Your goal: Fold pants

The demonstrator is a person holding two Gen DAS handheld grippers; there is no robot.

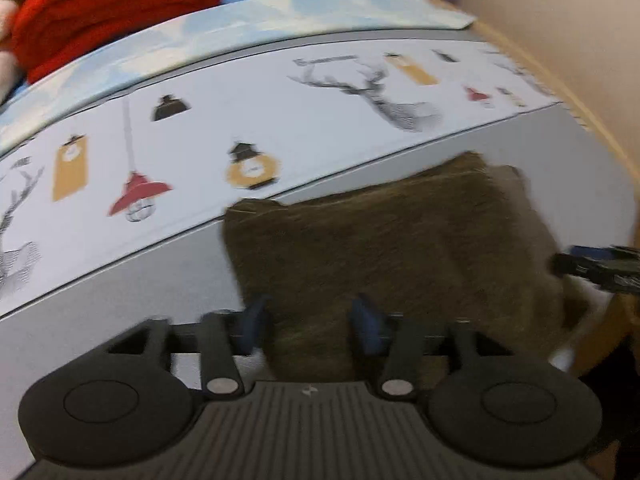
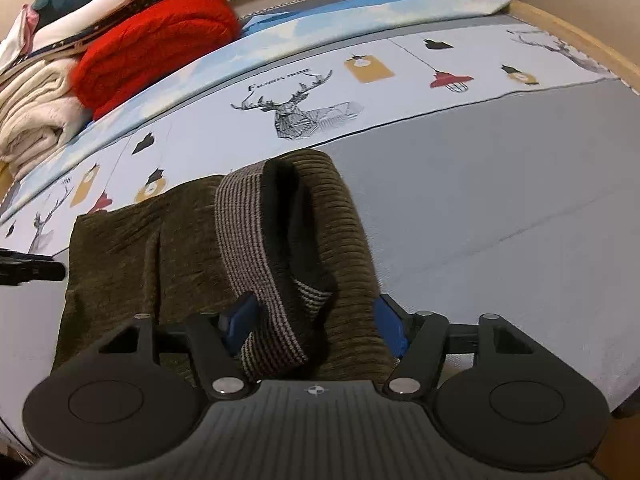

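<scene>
olive corduroy pants (image 2: 168, 240) folded on the grey bed sheet (image 2: 500, 208), both claws spread wide.

right gripper (image 2: 314, 322): blue pads apart, ribbed striped waistband (image 2: 248, 248) looped loose between them, not pinched. left gripper (image 1: 308, 326): pads apart above the blurred, fuzzy rectangular fold, gripping nothing. farther on, a deer-and-lantern printed cloth (image 2: 320, 92), then a red knit pile (image 2: 152, 44).

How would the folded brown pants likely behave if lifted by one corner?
The pants would probably droop and unfold: soft ribbed fabric, loosely stacked layers. The striped waistband already gapes open, so it would likely sag. Unlikely to slide: the ribbing looks grippy.
</scene>
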